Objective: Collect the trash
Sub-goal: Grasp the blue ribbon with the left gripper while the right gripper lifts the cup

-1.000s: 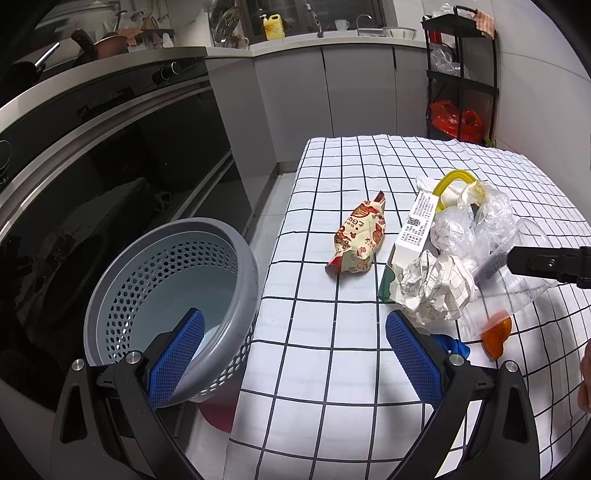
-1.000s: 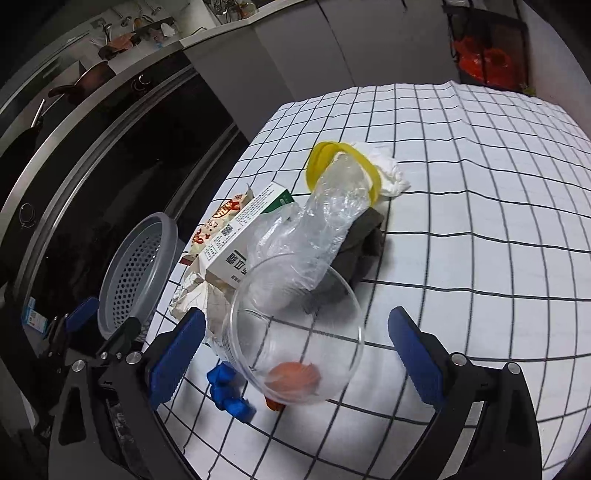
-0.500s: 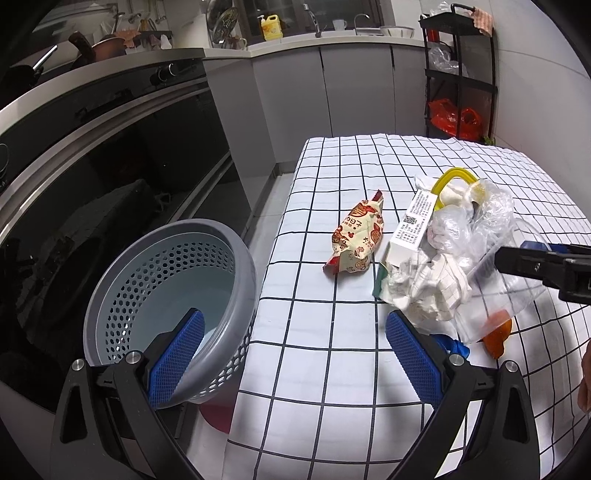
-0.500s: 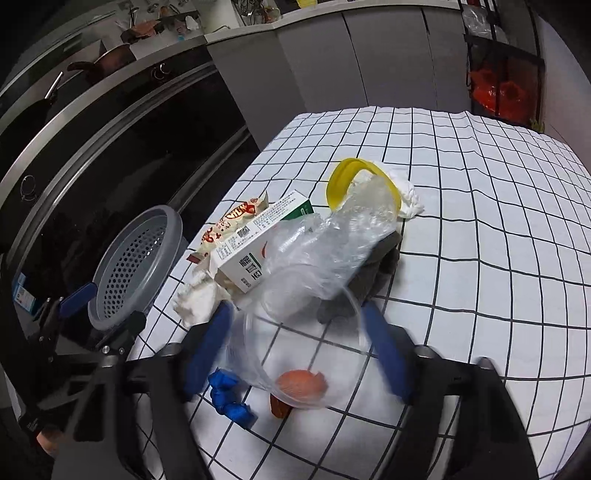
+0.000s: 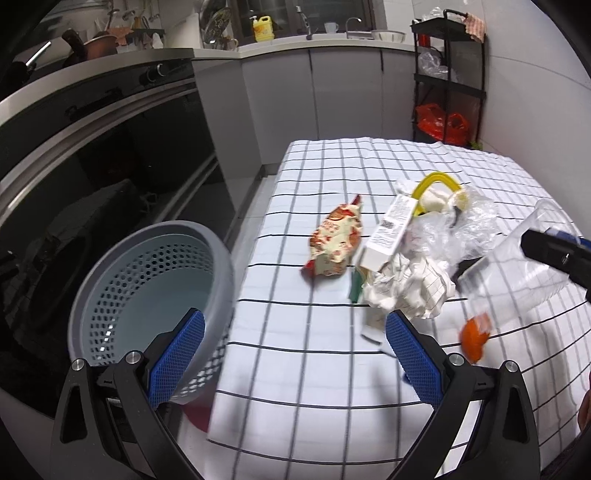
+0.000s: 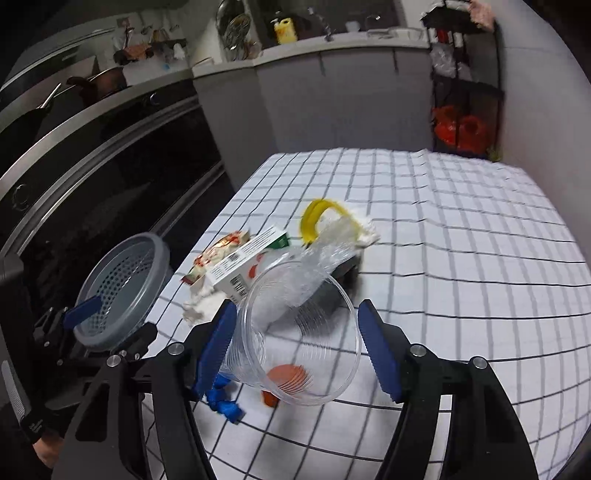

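Ahead of your gripper, past the far edge of the checked tablecloth (image 5: 369,177), you have grey cabinet doors (image 5: 343,96) under a pale counter. On that counter stand a yellow detergent bottle (image 5: 263,28) and a tap (image 5: 304,18). To the far right you see a black shelf rack (image 5: 448,74) holding red bags (image 5: 441,123). Off to your left runs a dark oven front (image 5: 110,155), with pans (image 5: 92,40) above.

My right gripper (image 6: 295,343) jaws closing on a clear cup (image 6: 299,332); left gripper (image 5: 291,354) wide, nothing between.
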